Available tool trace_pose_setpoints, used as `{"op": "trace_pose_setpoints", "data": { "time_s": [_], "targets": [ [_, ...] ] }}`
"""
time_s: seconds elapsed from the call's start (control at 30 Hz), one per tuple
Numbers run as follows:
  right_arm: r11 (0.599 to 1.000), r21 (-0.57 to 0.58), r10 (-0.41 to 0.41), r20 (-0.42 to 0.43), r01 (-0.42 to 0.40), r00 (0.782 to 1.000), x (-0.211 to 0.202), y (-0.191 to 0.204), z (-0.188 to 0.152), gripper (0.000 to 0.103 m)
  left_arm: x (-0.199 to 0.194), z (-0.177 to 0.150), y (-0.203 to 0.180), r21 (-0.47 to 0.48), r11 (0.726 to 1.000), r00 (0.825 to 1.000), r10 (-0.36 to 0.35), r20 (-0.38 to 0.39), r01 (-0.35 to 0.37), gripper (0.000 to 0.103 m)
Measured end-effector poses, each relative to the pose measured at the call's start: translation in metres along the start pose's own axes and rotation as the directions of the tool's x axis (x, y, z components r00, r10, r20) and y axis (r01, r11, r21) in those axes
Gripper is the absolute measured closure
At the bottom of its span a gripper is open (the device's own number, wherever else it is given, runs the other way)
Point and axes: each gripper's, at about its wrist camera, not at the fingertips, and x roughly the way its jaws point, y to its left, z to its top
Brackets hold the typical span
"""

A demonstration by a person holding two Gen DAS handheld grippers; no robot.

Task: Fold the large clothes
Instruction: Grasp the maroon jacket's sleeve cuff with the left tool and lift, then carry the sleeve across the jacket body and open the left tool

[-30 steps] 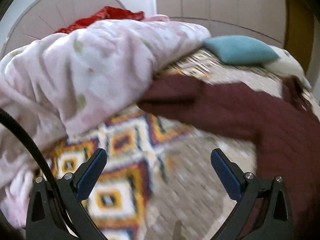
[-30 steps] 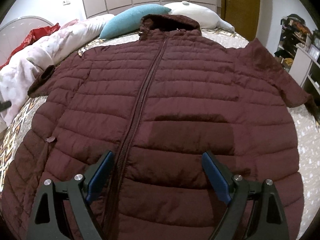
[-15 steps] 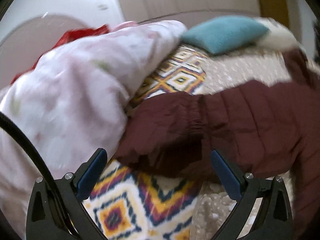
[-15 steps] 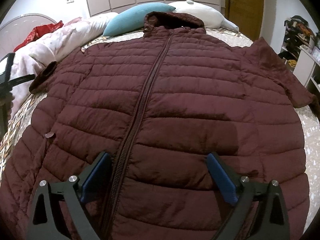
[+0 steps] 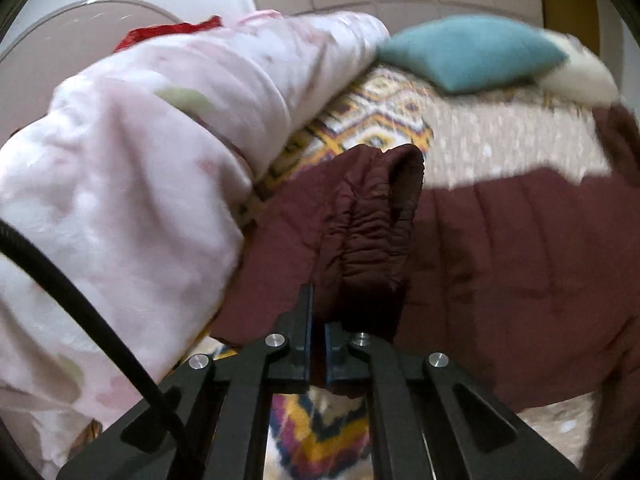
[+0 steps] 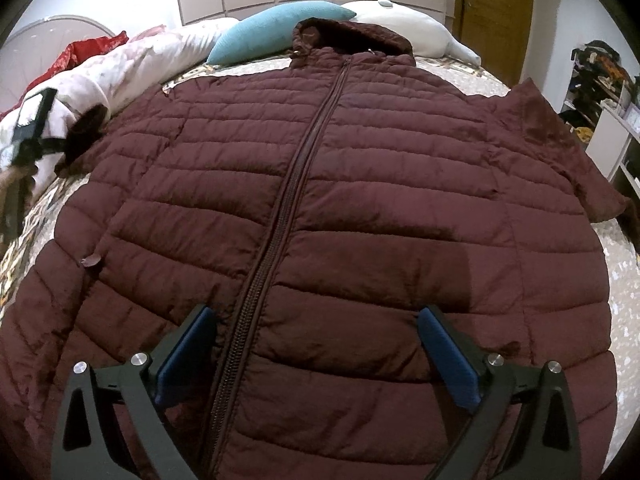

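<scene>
We are pinching the maroon quilted puffer jacket's (image 6: 340,208) elasticated sleeve cuff (image 5: 372,232), centre frame, in the left gripper (image 5: 317,344) for folding inward, while keeping the right gripper (image 6: 316,356) wide-fingered and empty over the hem.

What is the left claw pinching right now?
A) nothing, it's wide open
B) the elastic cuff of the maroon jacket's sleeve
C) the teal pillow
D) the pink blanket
B: in the left wrist view the left claw is closed with the gathered cuff of the maroon jacket between its fingers.
</scene>
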Motion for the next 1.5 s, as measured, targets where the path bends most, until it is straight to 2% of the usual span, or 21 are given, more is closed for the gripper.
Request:
{"op": "trace_pose_setpoints", "data": {
  "time_s": [0.17,0.3,0.37,0.47,0.53,0.63,0.67,0.73,0.9,1.0,1.07,1.1,1.13,1.17,1.2,1.27,1.33,1.4,1.43,1.5],
  "targets": [
    [1.0,0.006,0.009,0.003,-0.009,1.0,-0.001,-0.002,0.0,0.0,-0.064,0.019,0.001,-0.048,0.995,0.994,-0.079,0.08,0.083,0.1],
    [0.995,0.056,0.076,0.022,-0.077,0.997,-0.012,-0.013,0.004,0.002,-0.127,0.029,-0.027,-0.032,0.987,0.978,-0.153,0.145,0.159,0.1],
    [0.985,0.127,0.106,0.081,-0.115,0.991,-0.032,-0.032,0.008,0.004,-0.153,0.032,-0.049,-0.014,0.977,0.964,-0.207,0.168,0.213,0.1],
    [0.985,0.154,0.063,0.129,-0.083,0.99,-0.058,-0.056,0.013,0.004,-0.189,0.038,-0.099,0.036,0.953,0.935,-0.302,0.188,0.301,0.1],
    [0.984,0.171,0.022,0.14,-0.046,0.99,-0.07,-0.074,0.013,0.004,-0.212,0.04,-0.137,0.069,0.926,0.907,-0.376,0.187,0.37,0.1],
    [0.967,0.253,-0.005,0.141,-0.031,0.99,-0.082,-0.112,0.005,0.003,-0.235,0.039,-0.196,0.097,0.866,0.851,-0.5,0.162,0.49,0.1],
    [0.959,0.282,-0.003,0.138,-0.036,0.99,-0.084,-0.123,0.001,0.003,-0.24,0.037,-0.223,0.107,0.835,0.824,-0.55,0.139,0.539,0.1],
    [0.943,0.329,0.002,0.131,-0.046,0.991,-0.088,-0.143,-0.008,0.003,-0.246,0.031,-0.267,0.136,0.798,0.792,-0.601,0.103,0.588,0.1],
    [0.924,0.38,-0.007,0.121,-0.04,0.993,-0.094,-0.177,-0.022,0.003,-0.242,0.001,-0.376,0.199,0.725,0.741,-0.671,-0.016,0.66,0.1],
    [0.916,0.399,-0.019,0.125,-0.033,0.992,-0.1,-0.19,-0.027,0.003,-0.229,-0.018,-0.426,0.196,0.705,0.727,-0.682,-0.076,0.682,0.099],
    [0.912,0.409,-0.029,0.124,-0.024,0.992,-0.101,-0.196,-0.028,0.003,-0.217,-0.03,-0.453,0.198,0.706,0.731,-0.673,-0.109,0.68,0.082],
    [0.911,0.413,-0.036,0.122,-0.018,0.992,-0.101,-0.199,-0.029,0.003,-0.212,-0.039,-0.464,0.195,0.699,0.725,-0.677,-0.13,0.688,0.075],
    [0.91,0.415,-0.041,0.119,-0.012,0.992,-0.102,-0.202,-0.029,0.003,-0.211,-0.047,-0.469,0.183,0.685,0.708,-0.689,-0.152,0.706,0.063],
    [0.909,0.417,-0.044,0.116,-0.009,0.992,-0.104,-0.205,-0.03,0.003,-0.211,-0.051,-0.472,0.178,0.677,0.7,-0.696,-0.159,0.714,0.057],
    [0.908,0.42,-0.044,0.114,-0.008,0.992,-0.105,-0.207,-0.029,0.003,-0.214,-0.055,-0.469,0.179,0.667,0.691,-0.706,-0.158,0.723,0.056],
    [0.906,0.422,-0.037,0.117,-0.016,0.992,-0.106,-0.21,-0.026,0.003,-0.221,-0.054,-0.462,0.207,0.669,0.699,-0.7,-0.146,0.714,0.05],
    [0.907,0.419,-0.012,0.123,-0.041,0.992,-0.107,-0.206,-0.017,0.003,-0.238,-0.053,-0.445,0.245,0.683,0.72,-0.686,-0.107,0.688,0.043],
    [0.906,0.413,0.046,0.13,-0.097,0.99,-0.103,-0.199,-0.003,0.003,-0.259,-0.058,-0.412,0.283,0.699,0.739,-0.672,-0.051,0.656,0.037],
    [0.903,0.409,0.085,0.129,-0.131,0.988,-0.099,-0.193,0.007,0.003,-0.262,-0.059,-0.404,0.293,0.716,0.755,-0.655,-0.033,0.634,0.033],
    [0.897,0.405,0.135,0.131,-0.177,0.982,-0.085,-0.183,0.029,0.003,-0.276,-0.067,-0.361,0.297,0.787,0.816,-0.577,0.043,0.541,0.028]
  ]
}}
